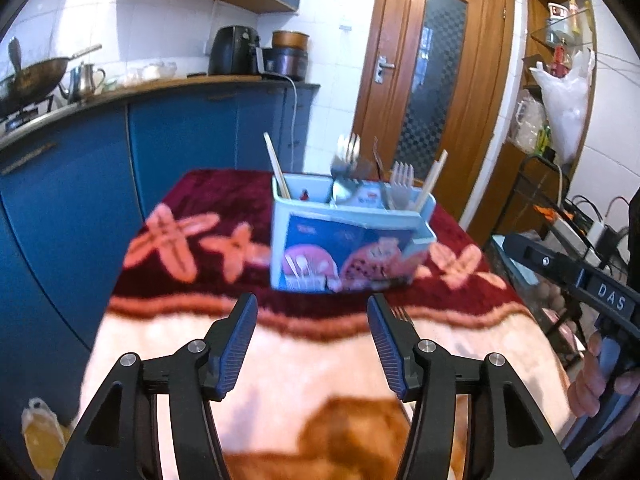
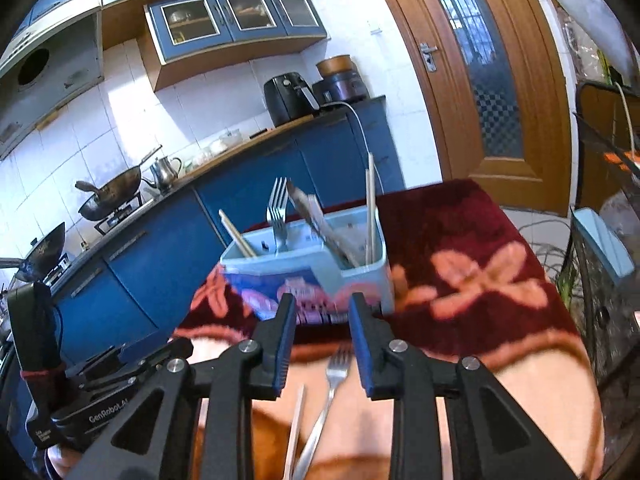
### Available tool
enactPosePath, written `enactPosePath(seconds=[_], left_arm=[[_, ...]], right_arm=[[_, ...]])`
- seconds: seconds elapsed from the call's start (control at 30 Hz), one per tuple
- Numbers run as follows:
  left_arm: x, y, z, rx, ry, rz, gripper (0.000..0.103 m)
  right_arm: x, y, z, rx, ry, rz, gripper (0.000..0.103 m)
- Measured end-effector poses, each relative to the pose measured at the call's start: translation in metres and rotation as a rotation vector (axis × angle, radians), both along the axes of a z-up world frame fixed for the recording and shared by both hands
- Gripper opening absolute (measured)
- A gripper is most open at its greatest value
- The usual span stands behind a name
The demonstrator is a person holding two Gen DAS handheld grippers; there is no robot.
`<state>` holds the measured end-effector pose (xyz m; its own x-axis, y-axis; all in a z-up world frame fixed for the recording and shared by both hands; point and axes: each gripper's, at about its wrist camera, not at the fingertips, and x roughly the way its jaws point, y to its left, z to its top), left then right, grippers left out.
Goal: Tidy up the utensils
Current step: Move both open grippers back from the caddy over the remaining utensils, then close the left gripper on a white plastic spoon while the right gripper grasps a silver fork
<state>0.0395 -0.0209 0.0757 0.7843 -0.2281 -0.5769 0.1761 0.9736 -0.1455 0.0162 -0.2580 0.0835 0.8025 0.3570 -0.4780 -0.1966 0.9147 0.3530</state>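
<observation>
Left wrist view: blanket-covered table (image 1: 168, 344), light-blue utensil caddy (image 1: 348, 240) upright at its far end. My left gripper (image 1: 312, 320) angled down, spread, empty. Right gripper (image 2: 322, 312) parted, empty, over 1 loose fork (image 2: 334, 376) and chopstick (image 2: 296, 428).

Wooden door (image 1: 430, 76), black air fryer (image 1: 234, 51), wok (image 2: 114, 192), steel kettle (image 1: 85, 80), blue cabinets (image 1: 192, 152)
</observation>
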Motion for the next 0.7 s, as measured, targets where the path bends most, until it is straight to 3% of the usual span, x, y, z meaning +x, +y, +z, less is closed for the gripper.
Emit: enactPosePath(seconds=[0.37,0.7], left_arm=[[-0.022,-0.014,-0.021,-0.002,0.081,-0.032,0.059],[-0.019,-0.038,-0.046,0.003,0.167,-0.058,0.059]], right_arm=[[-0.034,-0.007,-0.037,0.007,0.089,-0.016,0.038],[-0.043,-0.027,-0.068,0.012,0.159,-0.061,0.039]])
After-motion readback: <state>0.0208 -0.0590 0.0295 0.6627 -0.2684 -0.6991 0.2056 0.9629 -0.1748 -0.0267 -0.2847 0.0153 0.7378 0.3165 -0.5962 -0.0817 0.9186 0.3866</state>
